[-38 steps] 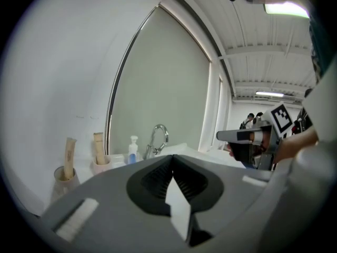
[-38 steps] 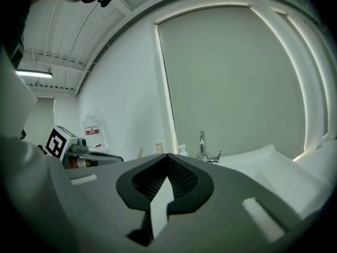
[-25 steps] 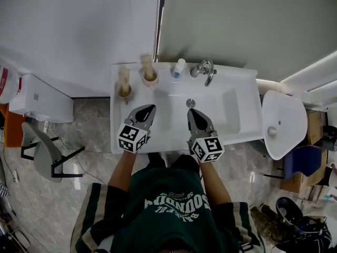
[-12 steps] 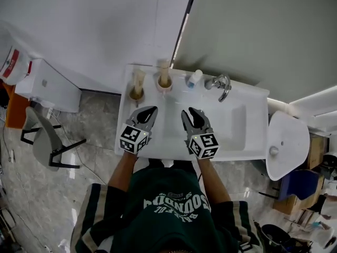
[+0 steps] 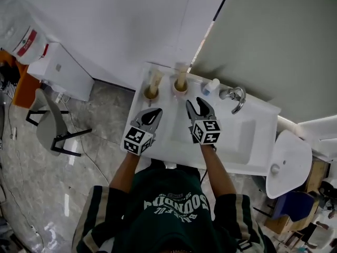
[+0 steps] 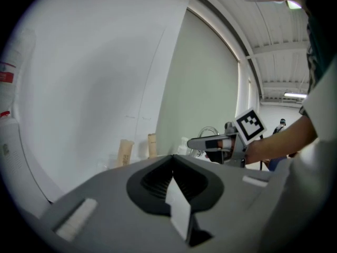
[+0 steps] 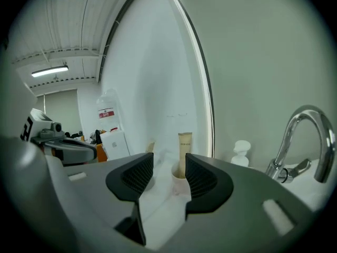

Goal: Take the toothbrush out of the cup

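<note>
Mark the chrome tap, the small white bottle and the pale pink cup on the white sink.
chrome tap (image 7: 285, 139), right gripper view, rising curve of the spout.
small white bottle (image 7: 241, 151), right gripper view, its top.
pale pink cup (image 5: 179, 90), head view, front rim.

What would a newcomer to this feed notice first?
Two grippers hover over the white sink counter: the left gripper with jaws together, the right gripper with jaws opening, nothing between them. At the counter's back edge, a brown cup and a pink cup each hold an upright beige stick, left of the chrome tap.
</note>
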The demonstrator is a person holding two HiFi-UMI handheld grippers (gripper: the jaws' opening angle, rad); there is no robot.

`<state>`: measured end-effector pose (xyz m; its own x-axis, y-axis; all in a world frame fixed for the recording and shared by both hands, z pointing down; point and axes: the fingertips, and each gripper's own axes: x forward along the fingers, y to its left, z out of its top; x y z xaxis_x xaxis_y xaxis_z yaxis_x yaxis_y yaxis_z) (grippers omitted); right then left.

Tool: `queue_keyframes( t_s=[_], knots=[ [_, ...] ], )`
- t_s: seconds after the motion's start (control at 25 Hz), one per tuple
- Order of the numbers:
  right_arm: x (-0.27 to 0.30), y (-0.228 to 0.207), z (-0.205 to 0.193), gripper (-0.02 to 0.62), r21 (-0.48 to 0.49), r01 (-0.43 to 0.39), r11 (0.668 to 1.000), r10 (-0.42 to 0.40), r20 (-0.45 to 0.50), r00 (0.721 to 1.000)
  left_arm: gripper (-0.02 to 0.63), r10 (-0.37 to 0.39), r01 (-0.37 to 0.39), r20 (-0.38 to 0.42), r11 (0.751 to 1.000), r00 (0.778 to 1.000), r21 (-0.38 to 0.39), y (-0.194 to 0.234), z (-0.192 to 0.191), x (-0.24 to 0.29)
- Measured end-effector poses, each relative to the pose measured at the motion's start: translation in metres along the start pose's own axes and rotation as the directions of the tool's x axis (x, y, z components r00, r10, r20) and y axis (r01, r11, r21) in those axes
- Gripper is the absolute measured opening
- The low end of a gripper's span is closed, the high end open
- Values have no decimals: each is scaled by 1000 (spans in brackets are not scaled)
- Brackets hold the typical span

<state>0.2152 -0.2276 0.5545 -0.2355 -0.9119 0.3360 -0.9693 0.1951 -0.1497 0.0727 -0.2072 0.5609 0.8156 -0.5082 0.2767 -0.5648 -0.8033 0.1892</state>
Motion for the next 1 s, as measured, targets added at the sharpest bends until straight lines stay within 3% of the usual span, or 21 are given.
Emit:
queue_keyframes(
  t_s=[0.28, 0.76, 1.0],
  knots=[
    [60, -18, 6, 208, -16, -23, 1000, 21, -83, 996, 51, 57, -57, -16, 998, 998, -28, 13, -12, -11],
    [147, -43, -4, 224, 2, 22, 1000, -21, -212, 977, 51, 162, -164, -37, 984, 986, -71, 33, -29, -39],
    [169, -48, -20, 221, -82, 30, 996, -53, -291, 955, 51, 207, -210, -46, 974, 977, -83, 44, -34, -52]
  ],
)
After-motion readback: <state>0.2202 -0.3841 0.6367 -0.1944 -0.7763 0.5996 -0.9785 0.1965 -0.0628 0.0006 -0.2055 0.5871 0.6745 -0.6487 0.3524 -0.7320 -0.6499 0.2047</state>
